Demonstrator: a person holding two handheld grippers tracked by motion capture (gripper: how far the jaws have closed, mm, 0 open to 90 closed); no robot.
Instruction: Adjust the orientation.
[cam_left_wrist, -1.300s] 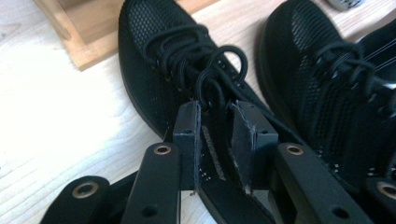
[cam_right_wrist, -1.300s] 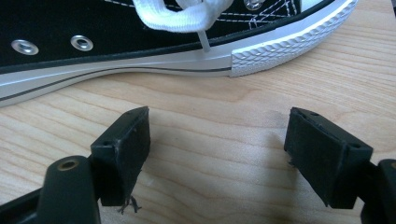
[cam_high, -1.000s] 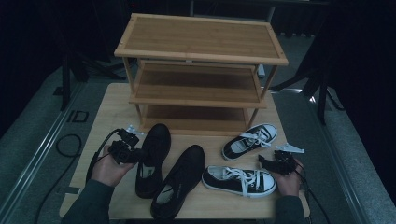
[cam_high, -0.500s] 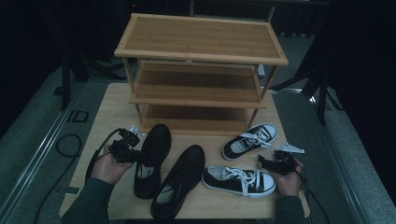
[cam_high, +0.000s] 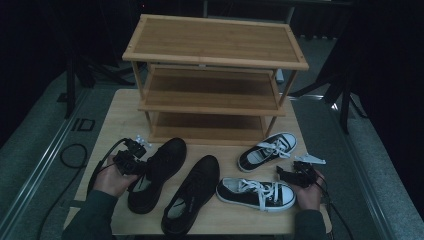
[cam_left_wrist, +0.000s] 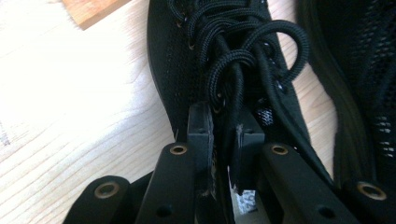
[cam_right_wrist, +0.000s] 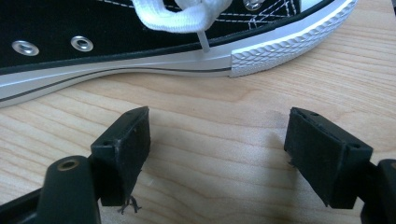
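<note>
Gripping black mesh shoe (cam_left_wrist: 187, 65) | left tool (cam_left_wrist: 223, 135) clamps collar | right tool (cam_right_wrist: 219, 154) released

- the shelf rack (cam_high: 212, 75) sits at the far end of the surface (cam_high: 115, 115)
- two shoes (cam_high: 157, 172) (cam_high: 192, 195) lie side by side in front of it, on the left
- two sneakers (cam_high: 267, 150) (cam_high: 257, 192) on the right, one behind the other
- left gripper (cam_high: 131, 159) is at the leftmost shoe, right gripper (cam_high: 295, 175) just right of the near sneaker
</note>
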